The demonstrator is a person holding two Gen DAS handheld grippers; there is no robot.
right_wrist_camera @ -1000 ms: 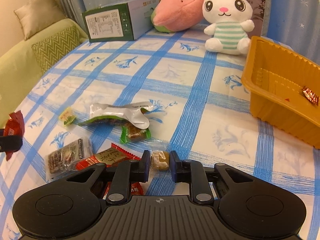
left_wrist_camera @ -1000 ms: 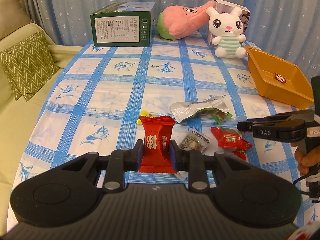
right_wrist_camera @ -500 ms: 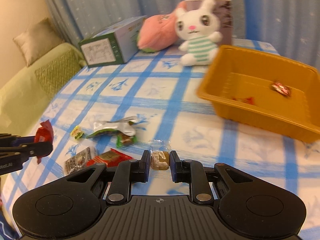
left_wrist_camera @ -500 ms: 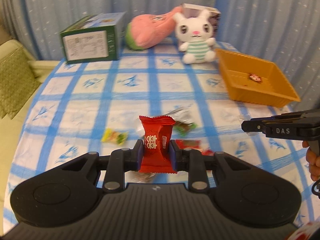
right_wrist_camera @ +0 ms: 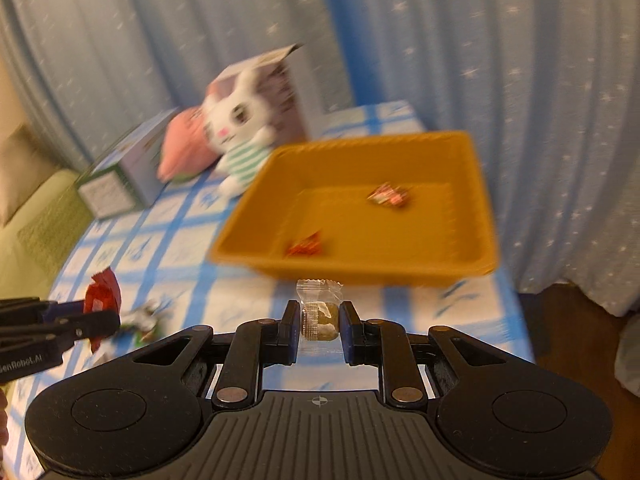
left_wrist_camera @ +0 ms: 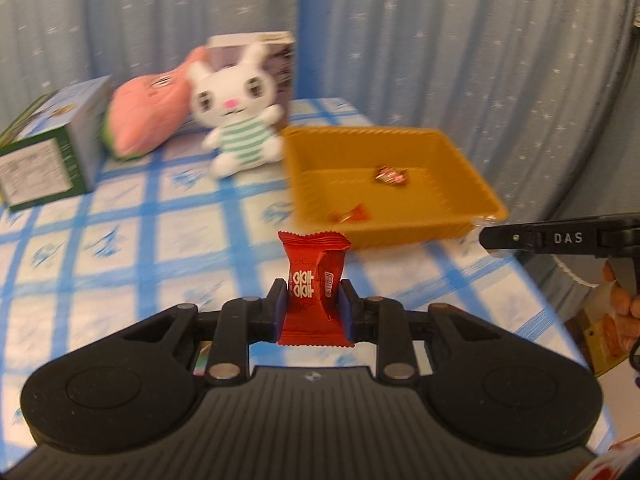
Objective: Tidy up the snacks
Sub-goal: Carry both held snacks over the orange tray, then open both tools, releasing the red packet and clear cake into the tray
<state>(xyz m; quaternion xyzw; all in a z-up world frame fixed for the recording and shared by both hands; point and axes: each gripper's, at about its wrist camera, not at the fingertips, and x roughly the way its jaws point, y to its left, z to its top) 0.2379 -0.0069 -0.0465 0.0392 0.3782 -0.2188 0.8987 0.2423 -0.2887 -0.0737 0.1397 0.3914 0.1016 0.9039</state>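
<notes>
Your left gripper [left_wrist_camera: 312,306] has its fingers [left_wrist_camera: 280,308] clamped on both sides of a red candy packet [left_wrist_camera: 314,288], which stands upright between them. It points slantwise down, short of the orange tray [left_wrist_camera: 472,172]. Your right gripper [right_wrist_camera: 319,328] pinches a clear-wrapped candy [right_wrist_camera: 320,316], also just short of the tray's near wall and aimed down at a slant. Your right hand [left_wrist_camera: 624,304] shows at the handle, fingertips curled round it.

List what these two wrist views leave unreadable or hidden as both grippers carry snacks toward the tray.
- Green box label: left view, motion-blurred.
- Two sweets in the orange tray: both views, small and blurred; brands unreadable.
- Snacks left on the table: right view, partly behind the left gripper.
</notes>
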